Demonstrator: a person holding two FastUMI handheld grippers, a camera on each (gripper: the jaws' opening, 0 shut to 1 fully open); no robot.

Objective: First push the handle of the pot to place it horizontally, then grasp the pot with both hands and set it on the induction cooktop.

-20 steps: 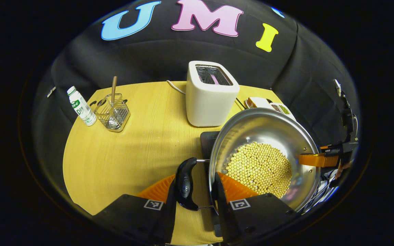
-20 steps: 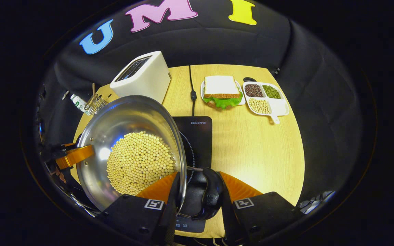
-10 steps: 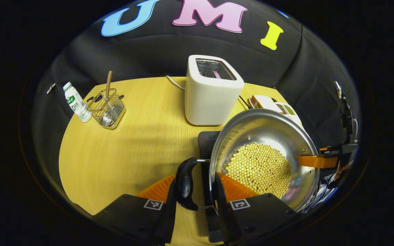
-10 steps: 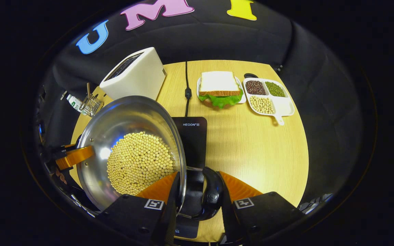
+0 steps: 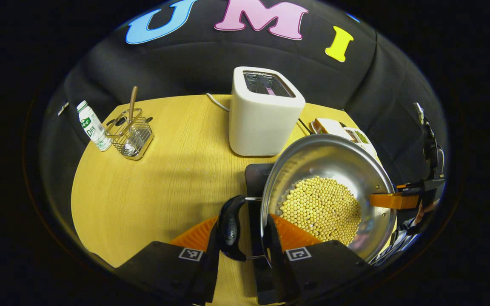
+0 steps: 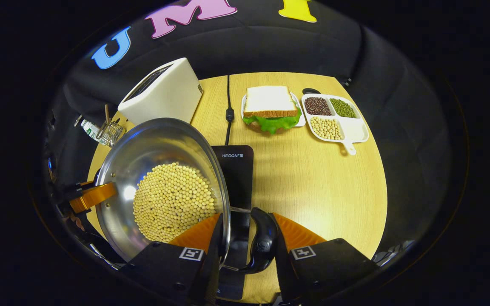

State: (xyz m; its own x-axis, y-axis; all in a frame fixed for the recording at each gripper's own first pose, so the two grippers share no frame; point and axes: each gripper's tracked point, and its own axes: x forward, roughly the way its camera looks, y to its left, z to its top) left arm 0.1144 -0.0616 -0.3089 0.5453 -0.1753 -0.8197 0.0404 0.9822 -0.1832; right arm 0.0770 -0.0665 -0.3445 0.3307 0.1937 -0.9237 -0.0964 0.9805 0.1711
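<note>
Both sets of jaws clamp the pot's 2 side handles: left gripper [image 5: 241,231] on one black handle [image 5: 229,227], right gripper [image 6: 245,231] opposite. The steel pot [image 5: 328,195], bean-laden and probably heavy, slick-walled, hangs over the induction cooktop [image 6: 237,170]; handles are the safest hold.

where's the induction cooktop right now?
In the right gripper view the induction cooktop lies flat on the table, just right of the held pot and partly under it, in front of the toaster and the sandwich.
</note>
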